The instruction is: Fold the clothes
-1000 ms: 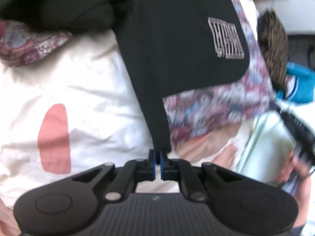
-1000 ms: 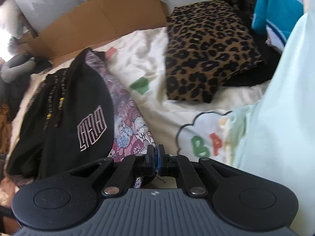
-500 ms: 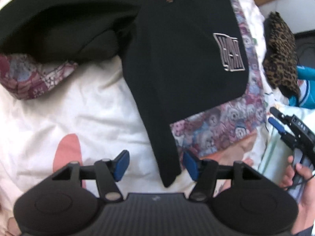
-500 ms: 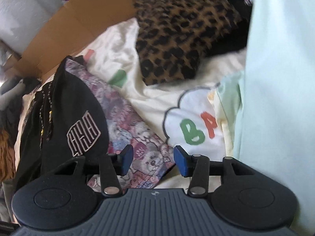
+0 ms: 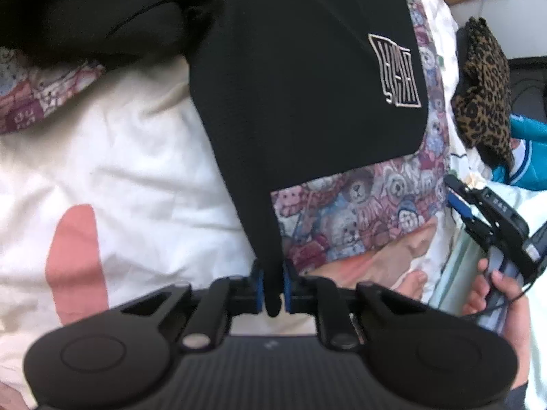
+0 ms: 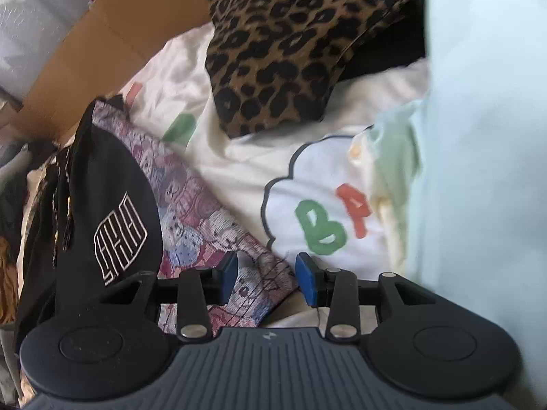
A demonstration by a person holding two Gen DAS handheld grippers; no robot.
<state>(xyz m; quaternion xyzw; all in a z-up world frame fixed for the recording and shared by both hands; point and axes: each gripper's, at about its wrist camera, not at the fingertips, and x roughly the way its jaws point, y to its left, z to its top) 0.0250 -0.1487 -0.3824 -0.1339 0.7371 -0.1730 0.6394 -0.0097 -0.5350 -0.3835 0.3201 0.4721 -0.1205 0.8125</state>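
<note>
A black garment (image 5: 307,85) with a white outlined logo lies on top of a bear-print garment (image 5: 359,212), both spread on the bed. My left gripper (image 5: 272,287) is closing, and its blue pads pinch the narrow near tip of the black garment. In the right wrist view the black garment (image 6: 102,198) lies at the left. My right gripper (image 6: 266,278) hovers over the near corner of the bear-print garment (image 6: 205,218). Its jaws are apart and closing, and the corner lies between them without touching the pads. The right gripper (image 5: 456,193) also shows at the right edge of the left wrist view.
A leopard-print cushion (image 6: 294,44) lies beyond on the cream bed sheet (image 5: 119,171), which has coloured shapes and a cloud print with letters (image 6: 324,212). Pale mint fabric (image 6: 478,136) fills the right side. Cardboard (image 6: 119,41) stands at the far edge. A person's hand (image 5: 495,294) holds the right gripper.
My left jaws went from shut to wide open and have closed on the black garment's tip. My right jaws opened and the gripper sank toward the bear-print corner, rolling somewhat.
</note>
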